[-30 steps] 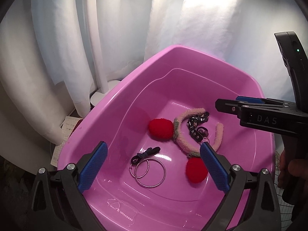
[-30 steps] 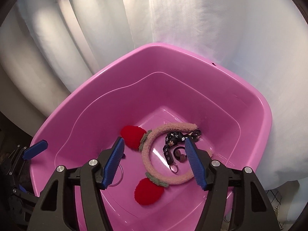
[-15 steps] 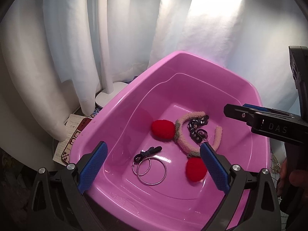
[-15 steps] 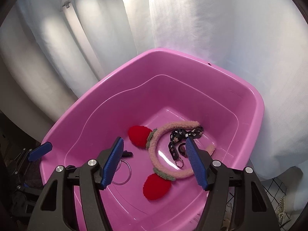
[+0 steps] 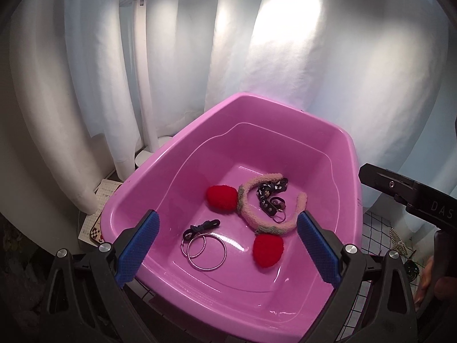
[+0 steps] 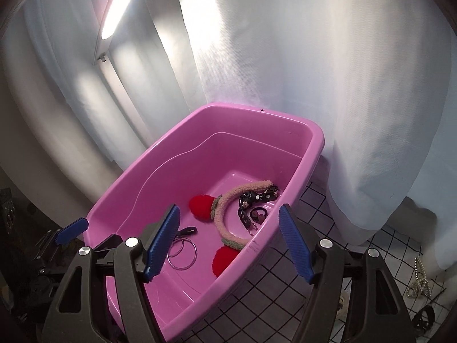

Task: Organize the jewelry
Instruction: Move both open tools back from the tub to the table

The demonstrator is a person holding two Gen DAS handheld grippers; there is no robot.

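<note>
Pink plastic fills the middle of both views: a tub holding the jewelry on its floor. A fuzzy pink headband with two red pompoms lies at centre, a black studded strap draped inside its curve. Lower left of it, silver hoop rings lie touching a small black cord.

In the left wrist view the left claw hangs above the tub's near rim, blue pads spread wide, nothing between them. In the right wrist view the right claw is over the tub's near right rim, its jaws opening and gripping nothing.

White curtain hangs behind. At the lower right edge, a pearl strand lies on the black-gridded bench, outside the tub.
</note>
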